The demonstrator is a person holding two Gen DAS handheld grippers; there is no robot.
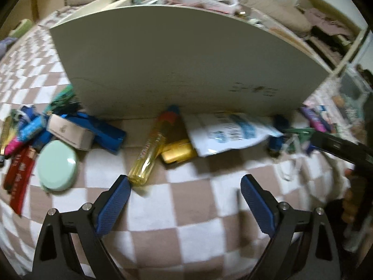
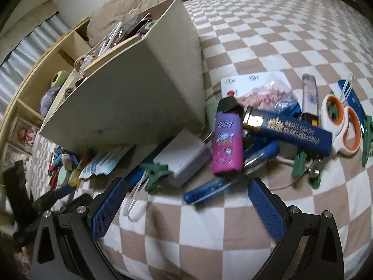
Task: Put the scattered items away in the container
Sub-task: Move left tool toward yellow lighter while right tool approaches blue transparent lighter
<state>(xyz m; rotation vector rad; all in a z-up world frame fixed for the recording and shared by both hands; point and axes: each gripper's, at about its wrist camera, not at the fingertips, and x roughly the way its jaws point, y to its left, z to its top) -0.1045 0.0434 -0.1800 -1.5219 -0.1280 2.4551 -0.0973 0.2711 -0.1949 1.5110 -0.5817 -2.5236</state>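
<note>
On the checkered blanket (image 1: 186, 210) we find a tall cream box (image 1: 181, 65), already holding cables and small oddments at its top, with loose items strewn along its base.

Left view, along the box's near wall: a yellow tube (image 1: 149, 151) lying on a slant, its near end just beside our left gripper's (image 1: 185, 185) left pad; a yellow packet (image 1: 179, 152) touching the tube; a white-and-blue pouch (image 1: 228, 133) overlapping the packet. Further left, a mint round case (image 1: 57, 165), a white carton (image 1: 70, 134), a blue wrapper (image 1: 109, 135) and a red stick (image 1: 19, 177) in a heap.

Right view, beside the box's corner: a purple lighter (image 2: 227, 144), a navy box with gold cap (image 2: 289, 129), a blue pen (image 2: 209, 190) just ahead of our right gripper (image 2: 187, 186), a grey block (image 2: 184, 157), green clips (image 2: 155, 172), white-and-orange scissors (image 2: 340, 126), and a clear bag of pink bits (image 2: 268, 95) resting on a white card (image 2: 233, 81).

We hold both grippers above the blanket, jaws spread wide, nothing between the pads of either one.
</note>
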